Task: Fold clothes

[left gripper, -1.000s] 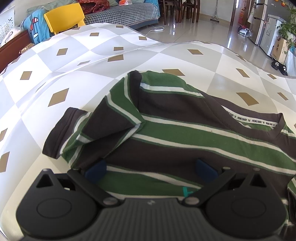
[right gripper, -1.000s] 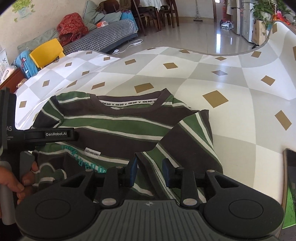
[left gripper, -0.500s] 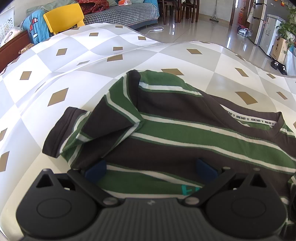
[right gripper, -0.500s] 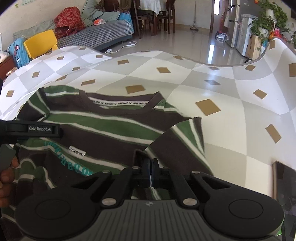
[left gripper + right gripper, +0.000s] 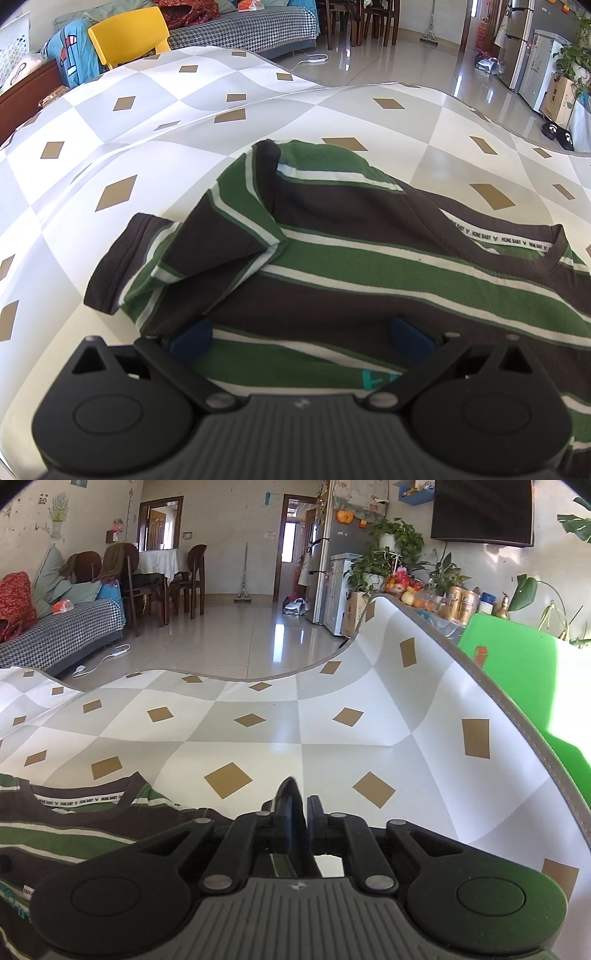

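The counter point(image 5: 110, 110), covered by a white-and-grey checked mat with tan diamonds, fills most of both views; in the right wrist view its far right edge point(image 5: 480, 672) curls upward in front of a bright green panel point(image 5: 517, 672). A striped T-shirt point(image 5: 369, 266), banded in brown, green and white, lies spread on the counter with its neckline point(image 5: 517, 242) toward the far side, a printed tape lining the collar. In the right wrist view the same garment occupies the lower left corner point(image 5: 74, 834). Its left sleeve point(image 5: 177, 266) lies rumpled at the garment's left edge, partly doubled over itself, with the brown cuff resting on the mat. The left claw point(image 5: 299, 332) stands wide apart, its two blue pads point(image 5: 190, 334) set low over the lower body of the shirt, one near the sleeve seam and one toward the middle; whether they touch the cloth cannot be told. The right claw point(image 5: 299, 808) is closed on a fold of the shirt: a peak of dark fabric point(image 5: 290, 786) rises between and above the fingers, lifted off the mat at the garment's right edge. A yellow chair point(image 5: 129, 33) stands beyond the counter's far left corner.
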A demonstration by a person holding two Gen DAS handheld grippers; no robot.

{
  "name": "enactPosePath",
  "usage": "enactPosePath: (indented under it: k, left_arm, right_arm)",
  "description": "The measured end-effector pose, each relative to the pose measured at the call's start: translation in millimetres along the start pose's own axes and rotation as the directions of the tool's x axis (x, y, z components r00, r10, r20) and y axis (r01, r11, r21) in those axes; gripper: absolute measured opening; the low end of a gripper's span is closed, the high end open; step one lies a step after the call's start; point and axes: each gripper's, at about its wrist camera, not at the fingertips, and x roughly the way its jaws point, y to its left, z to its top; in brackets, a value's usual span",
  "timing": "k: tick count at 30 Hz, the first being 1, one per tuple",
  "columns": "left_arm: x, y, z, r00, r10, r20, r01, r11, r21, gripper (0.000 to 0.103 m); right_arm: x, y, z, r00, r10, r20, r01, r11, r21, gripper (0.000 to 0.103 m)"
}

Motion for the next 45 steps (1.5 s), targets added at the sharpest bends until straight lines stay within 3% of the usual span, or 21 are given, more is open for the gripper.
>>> enactPosePath:
  k: [8,14,25,36,42,45]
  left_arm:
    - [0.1,0.6,0.8,1.000,-0.001,0.000,0.001,1.000,0.000,0.103]
    - [0.1,0.2,0.8,1.000,-0.001,0.001,0.001,1.000,0.000,0.103]
    - [0.5,-0.6,0.7,1.000,-0.001,0.002,0.001,1.000,0.001,0.103]
    - [0.4,-0.2,0.3,1.000,-0.005,0.007,0.005,1.000,0.007,0.103]
    - [-0.6,-0.9,-1.7,1.000,-0.003,0.017,0.003,1.000,0.009,0.103]
    - [-3.3,-1.8,-5.2,1.000,-0.003,0.023,0.003,1.000,0.018,0.103]
  right_arm:
    - [-4.8,2.5,2.5,0.996,-0.078,0.034,0.079,0.997,-0.021,0.032]
    - [-8.7,-0.8,5.0,0.993,-0.104,0.062,0.105,0.994,-0.004,0.036]
    - [-3.0,-15.1,3.1,0.990,-0.131,-0.054,0.132,0.991,0.003,0.039]
    - [-5.5,-38.6,0.9,0.973,-0.169,-0.159,0.177,0.983,0.040,0.043]
    - [-10.2,-29.7,-1.9,0.987,0.036,-0.159,-0.018,0.993,0.115,0.043]
    - [-5.9,-14.0,-5.3,0.967,0.169,-0.189,-0.146,0.981,0.130,0.043]
